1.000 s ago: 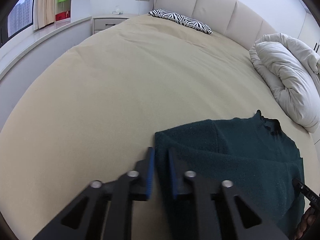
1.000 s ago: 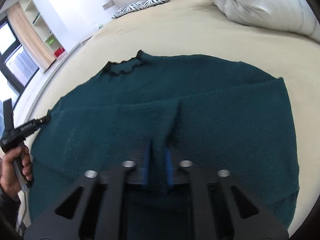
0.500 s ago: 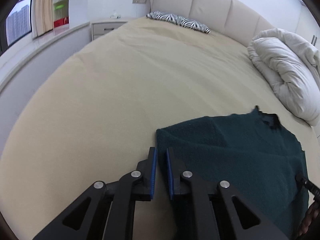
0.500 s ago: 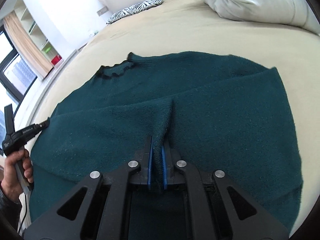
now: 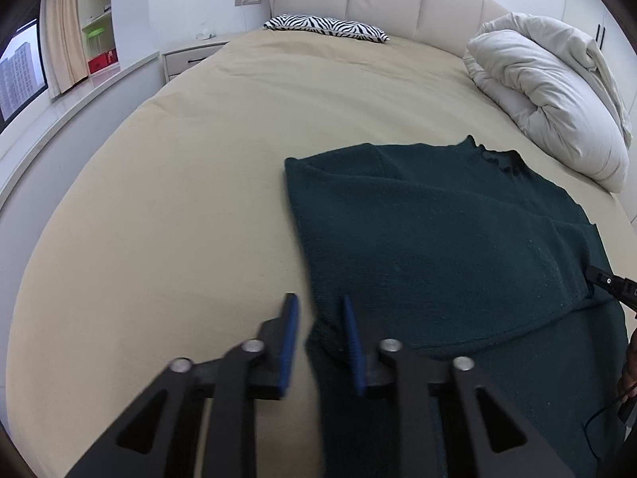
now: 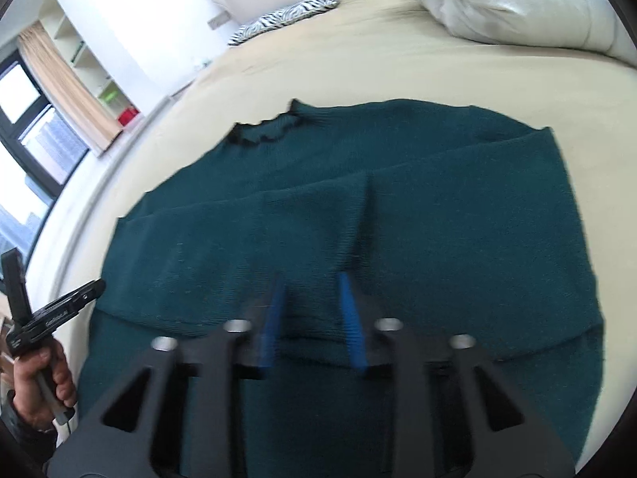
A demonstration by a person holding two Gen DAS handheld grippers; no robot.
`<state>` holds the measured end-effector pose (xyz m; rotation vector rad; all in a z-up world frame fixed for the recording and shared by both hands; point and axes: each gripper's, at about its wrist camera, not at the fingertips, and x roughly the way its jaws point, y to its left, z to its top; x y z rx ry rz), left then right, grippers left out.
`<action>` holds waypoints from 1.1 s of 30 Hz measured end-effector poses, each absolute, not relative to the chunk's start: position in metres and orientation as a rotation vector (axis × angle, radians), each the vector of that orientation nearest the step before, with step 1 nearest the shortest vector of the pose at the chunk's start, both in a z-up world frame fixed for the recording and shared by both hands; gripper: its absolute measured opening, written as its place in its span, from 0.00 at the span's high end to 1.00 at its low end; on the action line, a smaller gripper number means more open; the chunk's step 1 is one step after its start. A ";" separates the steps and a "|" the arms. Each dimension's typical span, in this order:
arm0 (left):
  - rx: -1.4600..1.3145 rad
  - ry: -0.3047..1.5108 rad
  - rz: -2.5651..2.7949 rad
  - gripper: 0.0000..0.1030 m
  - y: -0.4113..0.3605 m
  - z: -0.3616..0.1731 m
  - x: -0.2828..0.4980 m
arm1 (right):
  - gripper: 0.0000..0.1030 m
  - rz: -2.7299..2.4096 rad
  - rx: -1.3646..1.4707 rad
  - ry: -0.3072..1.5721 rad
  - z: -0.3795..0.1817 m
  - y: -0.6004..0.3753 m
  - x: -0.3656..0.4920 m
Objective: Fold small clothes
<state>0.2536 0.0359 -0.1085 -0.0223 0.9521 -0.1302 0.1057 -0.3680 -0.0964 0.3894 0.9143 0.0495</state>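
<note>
A dark green knit sweater (image 5: pixel 438 239) lies flat on the beige bed, its sleeves folded across the body and its frilled collar (image 5: pixel 497 157) toward the headboard. It fills the right wrist view (image 6: pixel 358 219). My left gripper (image 5: pixel 318 338) is open at the sweater's left edge, its blue pads on either side of the hem corner. My right gripper (image 6: pixel 312 314) is open over the middle of the sweater, just above the folded sleeve cuffs, holding nothing.
The beige bed sheet (image 5: pixel 179 199) stretches left and far. A white duvet (image 5: pixel 549 91) is bundled at the right. A zebra pillow (image 5: pixel 326 26) lies by the headboard. A nightstand (image 5: pixel 191 55) and window ledge stand left of the bed.
Both grippers have opened. The right one let go of the pinched sleeve fabric and the left one released the sweater's edge; both pulled back slightly.
</note>
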 end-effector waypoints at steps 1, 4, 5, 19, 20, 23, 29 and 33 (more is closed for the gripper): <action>0.001 0.946 -0.127 0.86 0.032 -0.109 0.253 | 0.96 0.043 0.408 0.915 -0.097 -0.372 0.104; 0.018 0.928 -0.113 0.89 0.029 -0.109 0.250 | 0.97 0.032 0.394 0.913 -0.097 -0.377 0.101; 0.000 0.924 -0.111 0.90 0.032 -0.108 0.249 | 0.97 0.030 0.391 0.910 -0.096 -0.377 0.100; -0.042 0.906 -0.084 0.95 0.043 -0.113 0.250 | 0.66 0.047 0.552 0.908 -0.099 -0.393 0.099; -0.046 0.904 -0.081 0.95 0.043 -0.113 0.250 | 0.66 0.050 0.550 0.905 -0.098 -0.392 0.100; -0.040 0.897 -0.070 0.95 0.043 -0.115 0.249 | 0.69 0.091 0.482 0.931 -0.099 -0.378 0.105; -0.057 0.903 -0.066 0.94 0.048 -0.119 0.250 | 0.94 -0.002 0.369 0.979 -0.104 -0.370 0.108; -0.050 0.903 -0.056 0.94 0.050 -0.123 0.251 | 0.96 0.003 0.433 0.978 -0.115 -0.380 0.108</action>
